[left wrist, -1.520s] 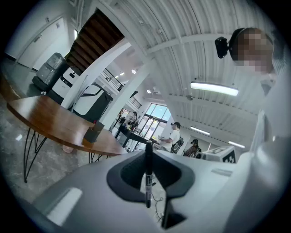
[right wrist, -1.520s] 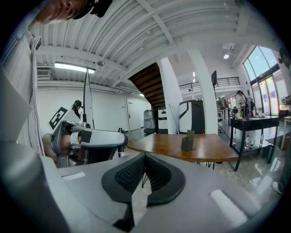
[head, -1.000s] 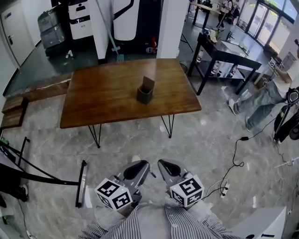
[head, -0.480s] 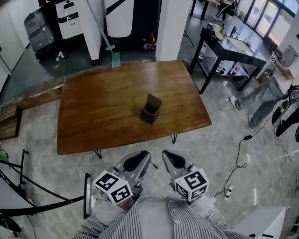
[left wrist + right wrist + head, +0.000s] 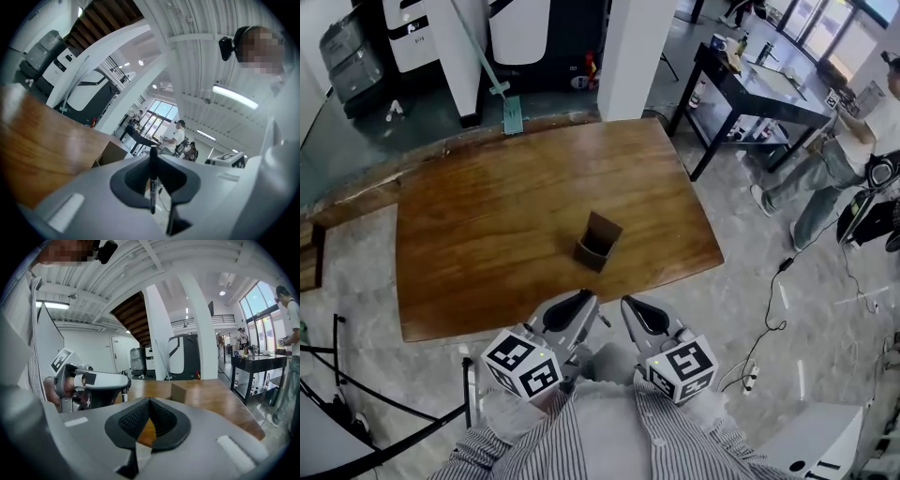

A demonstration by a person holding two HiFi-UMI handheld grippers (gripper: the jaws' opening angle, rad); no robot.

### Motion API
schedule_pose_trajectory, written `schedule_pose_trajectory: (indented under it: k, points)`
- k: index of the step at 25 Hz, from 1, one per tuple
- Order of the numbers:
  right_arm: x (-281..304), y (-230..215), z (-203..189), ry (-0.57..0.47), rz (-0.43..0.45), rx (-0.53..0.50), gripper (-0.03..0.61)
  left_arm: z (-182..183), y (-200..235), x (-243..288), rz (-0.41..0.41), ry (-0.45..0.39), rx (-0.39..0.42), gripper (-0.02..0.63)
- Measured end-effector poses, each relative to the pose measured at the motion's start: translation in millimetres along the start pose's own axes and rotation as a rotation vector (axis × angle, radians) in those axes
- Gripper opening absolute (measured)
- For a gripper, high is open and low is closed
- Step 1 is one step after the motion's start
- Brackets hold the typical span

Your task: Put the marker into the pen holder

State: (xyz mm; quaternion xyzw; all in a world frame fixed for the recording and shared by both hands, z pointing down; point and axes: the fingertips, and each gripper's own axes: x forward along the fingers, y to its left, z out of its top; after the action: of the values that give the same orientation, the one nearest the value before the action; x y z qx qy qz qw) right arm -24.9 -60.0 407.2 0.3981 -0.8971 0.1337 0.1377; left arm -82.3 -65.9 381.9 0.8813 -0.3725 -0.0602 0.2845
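Note:
A dark brown pen holder (image 5: 598, 242) stands on the wooden table (image 5: 469, 234), right of its middle and toward the near edge. My left gripper (image 5: 577, 306) hovers at that near edge, shut on a black marker (image 5: 153, 185) that stands upright between its pads. The holder (image 5: 110, 153) shows just left of the left gripper (image 5: 153, 158), beyond its tips. My right gripper (image 5: 636, 311) hangs beside it, shut with nothing in it. Seen from the right gripper (image 5: 150, 400), the marker (image 5: 124, 395) pokes down from the left gripper (image 5: 123, 380) and the holder (image 5: 186, 391) lies ahead.
A white pillar (image 5: 633, 56) stands behind the table. A black bench (image 5: 759, 89) with bottles and a person (image 5: 848, 155) are at the right. Cables (image 5: 769, 323) trail on the floor to the right, and black stand legs (image 5: 356, 412) are at the lower left.
The table and the pen holder have come closer to me. Both grippers, held the same way, now reach the table's near edge.

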Motion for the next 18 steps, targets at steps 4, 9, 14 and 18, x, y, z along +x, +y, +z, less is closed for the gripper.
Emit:
schedule_pose_trajectory:
  k: [4,9,14,18]
  points:
    - [10,-13,1,-0.003,0.004,0.012,0.0,3,12,11,0.018,0.008,-0.009,0.04]
    - [21,-28,11,-0.004,0.041,0.004,0.0,11,20,25,0.043,0.0,0.012,0.04]
    - [32,-36,20,-0.001,0.079,0.001,0.0,24,33,37,0.073,-0.01,0.041,0.04]
    - [43,-43,13,0.022,0.094,0.02,0.0,27,54,42,0.113,-0.011,0.041,0.04]
